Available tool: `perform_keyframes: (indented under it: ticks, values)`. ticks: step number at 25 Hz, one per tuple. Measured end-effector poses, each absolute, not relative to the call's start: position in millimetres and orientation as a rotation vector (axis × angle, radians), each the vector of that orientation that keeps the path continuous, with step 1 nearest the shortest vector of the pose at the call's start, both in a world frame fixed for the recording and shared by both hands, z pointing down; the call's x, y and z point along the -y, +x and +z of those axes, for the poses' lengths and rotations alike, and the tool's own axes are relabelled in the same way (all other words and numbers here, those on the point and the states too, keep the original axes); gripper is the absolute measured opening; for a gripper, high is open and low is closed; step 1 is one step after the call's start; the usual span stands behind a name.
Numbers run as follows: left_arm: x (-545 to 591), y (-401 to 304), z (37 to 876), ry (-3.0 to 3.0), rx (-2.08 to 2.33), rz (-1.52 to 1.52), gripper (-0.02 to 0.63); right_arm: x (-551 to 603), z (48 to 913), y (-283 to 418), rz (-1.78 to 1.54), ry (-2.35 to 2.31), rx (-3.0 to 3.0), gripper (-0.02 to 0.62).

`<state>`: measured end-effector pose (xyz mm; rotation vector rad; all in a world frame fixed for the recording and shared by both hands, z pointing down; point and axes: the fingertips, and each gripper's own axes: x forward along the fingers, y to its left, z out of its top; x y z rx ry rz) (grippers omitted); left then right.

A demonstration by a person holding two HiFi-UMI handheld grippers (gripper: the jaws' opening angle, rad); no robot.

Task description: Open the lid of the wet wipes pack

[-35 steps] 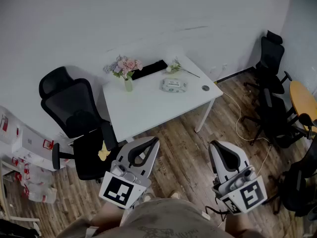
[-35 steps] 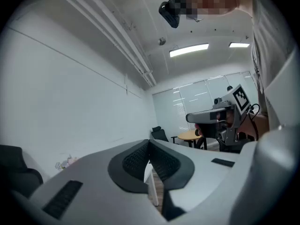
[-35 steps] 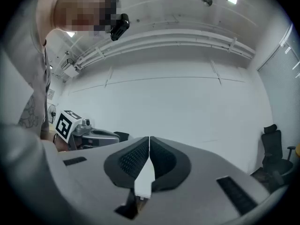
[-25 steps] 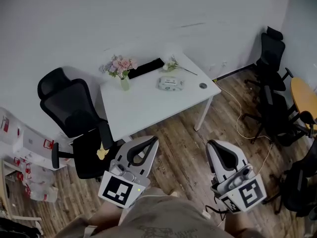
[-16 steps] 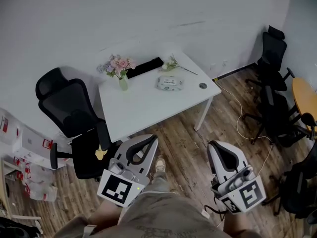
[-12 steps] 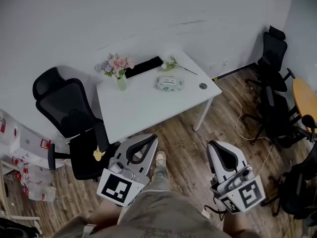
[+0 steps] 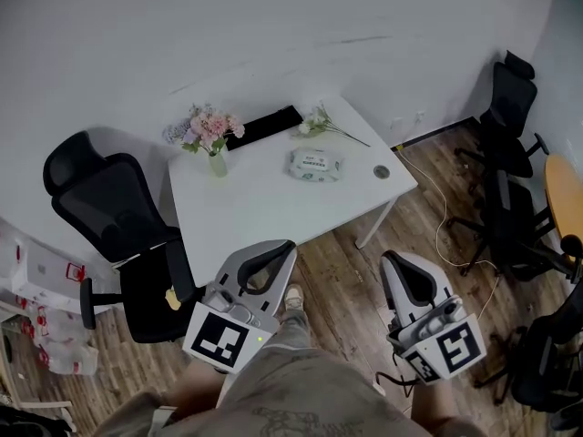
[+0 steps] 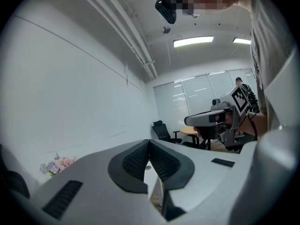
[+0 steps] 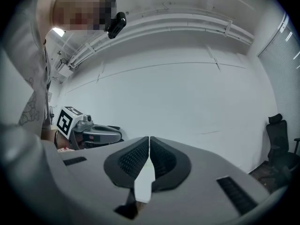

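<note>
The wet wipes pack (image 7: 316, 165), pale with a printed label, lies flat on the white table (image 7: 264, 209) toward its far right part, lid down. My left gripper (image 7: 276, 256) hovers over the floor at the table's near edge, jaws shut and empty. My right gripper (image 7: 398, 268) is level with it further right, near the table's front right leg, jaws also shut on nothing. In the left gripper view the pads (image 8: 140, 157) meet; in the right gripper view the pads (image 9: 161, 157) touch at the tip. Both grippers are well short of the pack.
A vase of pink flowers (image 7: 209, 136), a black keyboard (image 7: 263, 127) and a loose flower sprig (image 7: 326, 123) sit at the table's back; a small round disc (image 7: 381, 171) near its right edge. Black office chairs (image 7: 118, 226) stand left and along the right wall (image 7: 513, 116). A cable (image 7: 442, 217) trails over the wood floor.
Both grippers and the view have advanced toward the table; the table now looms larger and nearer the grippers. The jaws stayed shut throughout.
</note>
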<state>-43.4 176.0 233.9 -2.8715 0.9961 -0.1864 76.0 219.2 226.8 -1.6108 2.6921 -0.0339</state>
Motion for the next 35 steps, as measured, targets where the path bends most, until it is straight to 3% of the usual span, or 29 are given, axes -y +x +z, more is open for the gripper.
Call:
perform_keyframes:
  ticks: [18,35]
  values:
    - [49,-49,251,-2.921,-0.940,-0.283,0.017,15,253,62,-0.142,-1.681,-2.785,0.032]
    - [121,-25,273,-2.962,-0.975,-0.338,0.017,105,277,86,-0.136,-1.699,-2.876,0.032]
